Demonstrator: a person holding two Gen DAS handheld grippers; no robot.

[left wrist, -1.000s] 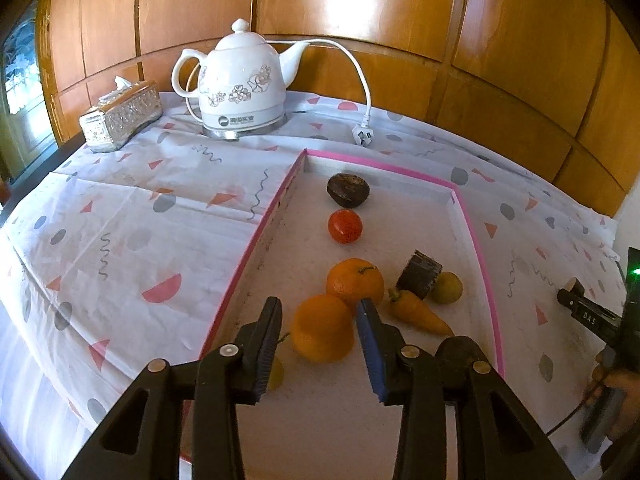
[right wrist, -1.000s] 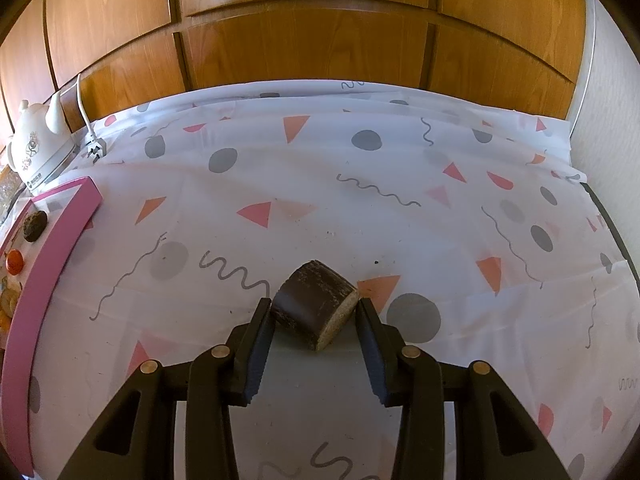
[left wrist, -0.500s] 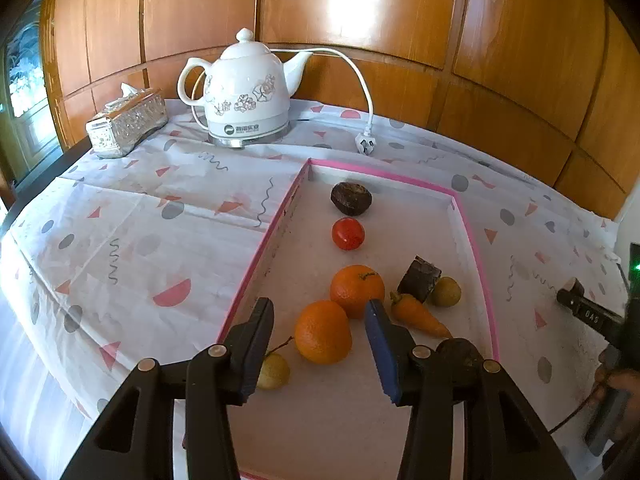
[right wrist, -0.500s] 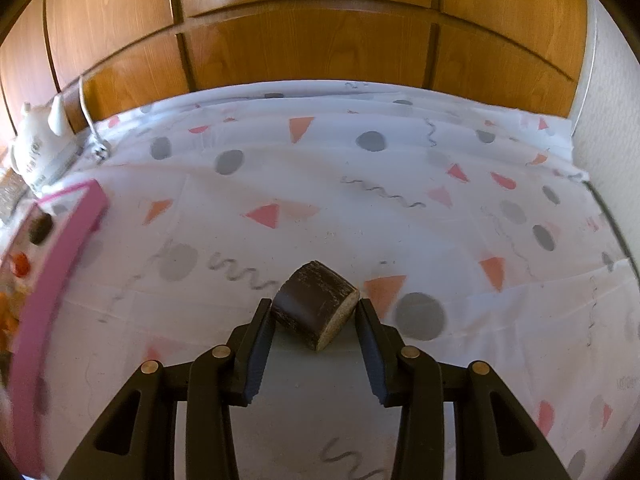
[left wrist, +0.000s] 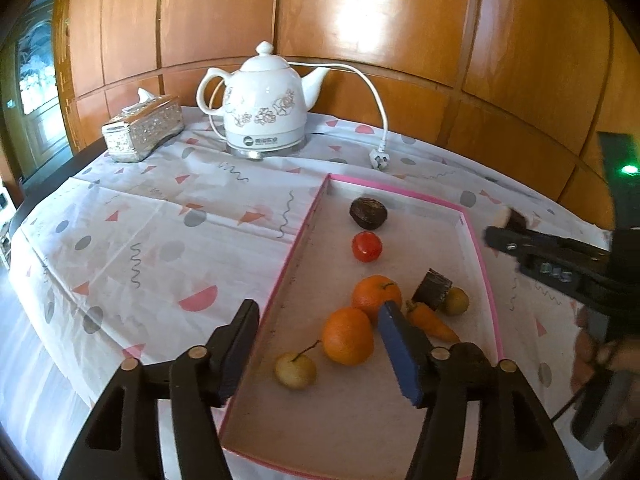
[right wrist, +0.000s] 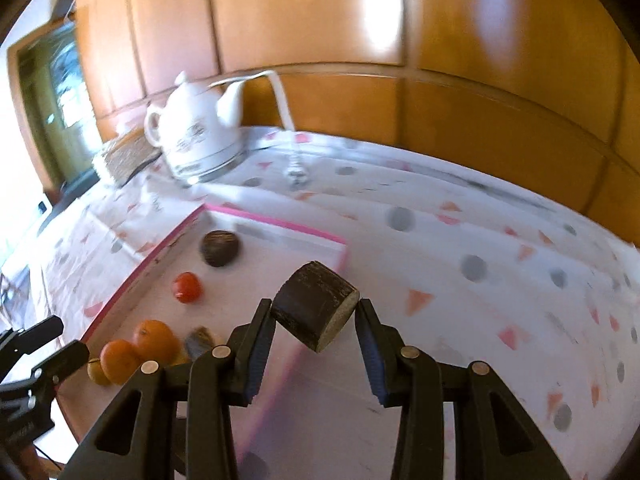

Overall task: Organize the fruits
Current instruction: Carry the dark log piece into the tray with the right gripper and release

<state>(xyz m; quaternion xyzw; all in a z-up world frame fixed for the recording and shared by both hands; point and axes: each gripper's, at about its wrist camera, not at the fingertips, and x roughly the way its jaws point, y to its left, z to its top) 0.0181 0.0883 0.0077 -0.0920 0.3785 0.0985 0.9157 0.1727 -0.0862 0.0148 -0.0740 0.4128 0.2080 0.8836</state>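
A pink-rimmed white tray holds two oranges, a red fruit, a dark round fruit, a carrot, a dark chunk and two small yellow fruits. My left gripper hovers over the tray's near end. Its jaws are opening, and the front orange lies below between them, untouched. My right gripper is shut on a dark brown cylinder piece, raised near the tray's right rim. In the left wrist view that gripper enters from the right.
A white kettle with cord and plug stands behind the tray. A silver tissue box sits at the back left. The patterned tablecloth covers the table, with wood panelling behind. A hand shows at the right edge.
The left jaws have spread wider around the front orange. The right gripper has swung left and risen with the dark piece, from the bare cloth to the tray's right side.
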